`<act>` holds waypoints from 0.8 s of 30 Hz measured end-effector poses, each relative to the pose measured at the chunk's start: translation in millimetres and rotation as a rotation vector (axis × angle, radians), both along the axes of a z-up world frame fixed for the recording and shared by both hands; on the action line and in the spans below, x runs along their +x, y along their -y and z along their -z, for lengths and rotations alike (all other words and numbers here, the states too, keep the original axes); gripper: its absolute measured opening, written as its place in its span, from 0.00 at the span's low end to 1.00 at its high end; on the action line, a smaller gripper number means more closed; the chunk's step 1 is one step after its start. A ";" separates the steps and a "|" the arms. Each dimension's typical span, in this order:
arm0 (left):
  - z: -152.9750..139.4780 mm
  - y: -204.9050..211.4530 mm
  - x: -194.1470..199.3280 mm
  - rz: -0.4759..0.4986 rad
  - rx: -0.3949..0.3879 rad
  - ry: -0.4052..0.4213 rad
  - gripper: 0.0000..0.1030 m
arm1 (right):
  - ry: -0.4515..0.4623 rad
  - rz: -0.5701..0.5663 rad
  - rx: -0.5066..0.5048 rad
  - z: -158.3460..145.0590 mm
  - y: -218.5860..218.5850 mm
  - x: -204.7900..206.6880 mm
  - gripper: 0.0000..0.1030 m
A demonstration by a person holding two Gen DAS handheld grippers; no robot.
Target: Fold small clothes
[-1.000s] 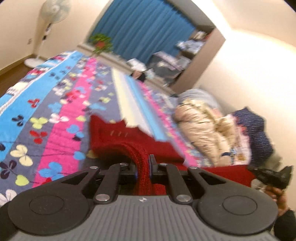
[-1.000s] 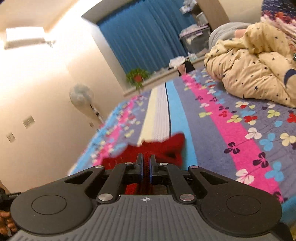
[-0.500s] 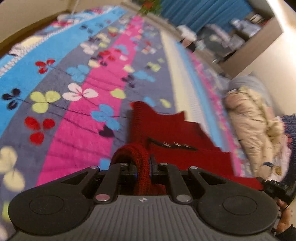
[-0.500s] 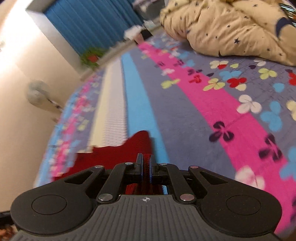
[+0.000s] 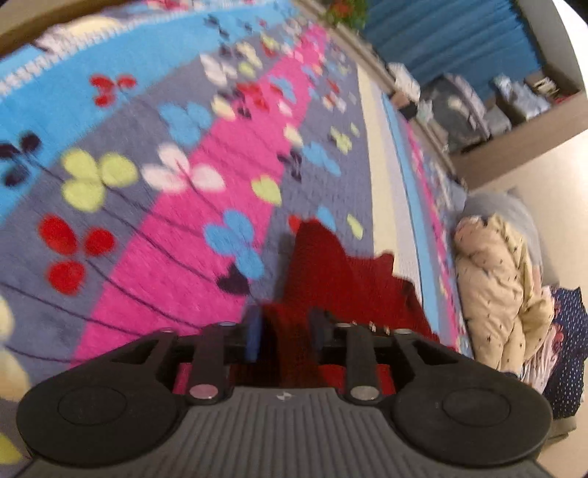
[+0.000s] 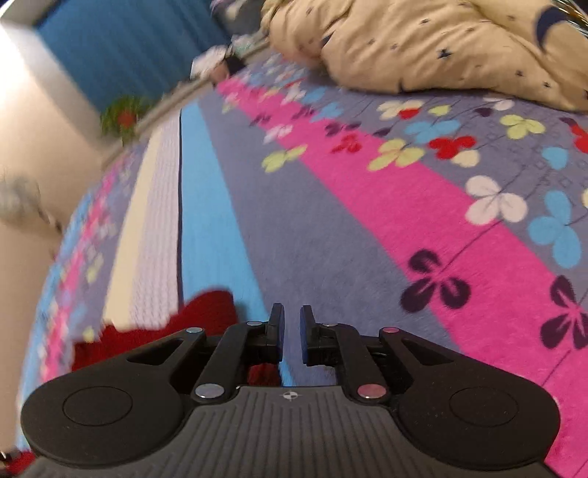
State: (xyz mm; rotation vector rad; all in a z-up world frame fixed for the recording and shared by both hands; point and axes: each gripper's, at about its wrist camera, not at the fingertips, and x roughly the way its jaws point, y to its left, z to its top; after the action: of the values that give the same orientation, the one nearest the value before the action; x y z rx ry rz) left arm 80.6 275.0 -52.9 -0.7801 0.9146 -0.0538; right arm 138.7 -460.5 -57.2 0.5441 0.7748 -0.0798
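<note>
A small red knitted garment (image 5: 330, 272) lies on the flower-patterned bedspread (image 5: 154, 206). In the left wrist view my left gripper (image 5: 284, 331) is open, its jaws parted on either side of a red knit fold that still lies between them. In the right wrist view my right gripper (image 6: 292, 332) is open with a narrow gap and nothing between the fingers. The red garment (image 6: 154, 331) lies just to its left and under it on the bedspread (image 6: 367, 220).
A beige star-print duvet (image 5: 496, 294) is bunched at the right side of the bed, and it also shows in the right wrist view (image 6: 422, 44). Blue curtains (image 5: 459, 33), a potted plant (image 6: 126, 117) and cluttered shelves (image 5: 514, 103) stand beyond the bed.
Both grippers have lowered the red garment onto the bedspread and opened. The right one no longer holds any cloth; the left one's jaws have spread around the fold.
</note>
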 end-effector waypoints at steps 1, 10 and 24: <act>-4.3 -5.4 -5.1 -0.007 0.004 0.017 0.45 | 0.013 0.002 -0.002 -3.2 6.5 -4.0 0.10; -7.1 0.6 -31.5 0.193 0.223 -0.043 0.55 | -0.072 -0.320 -0.109 3.6 15.6 -39.3 0.40; 6.0 64.3 38.3 0.240 0.288 0.012 0.62 | -0.065 -0.323 -0.184 6.1 -37.0 1.7 0.40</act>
State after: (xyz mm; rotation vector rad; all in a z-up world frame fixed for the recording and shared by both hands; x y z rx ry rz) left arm 118.8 210.7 -58.9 -0.4006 0.9752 -0.1336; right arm 140.5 -423.5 -63.3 0.2378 0.8997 0.1300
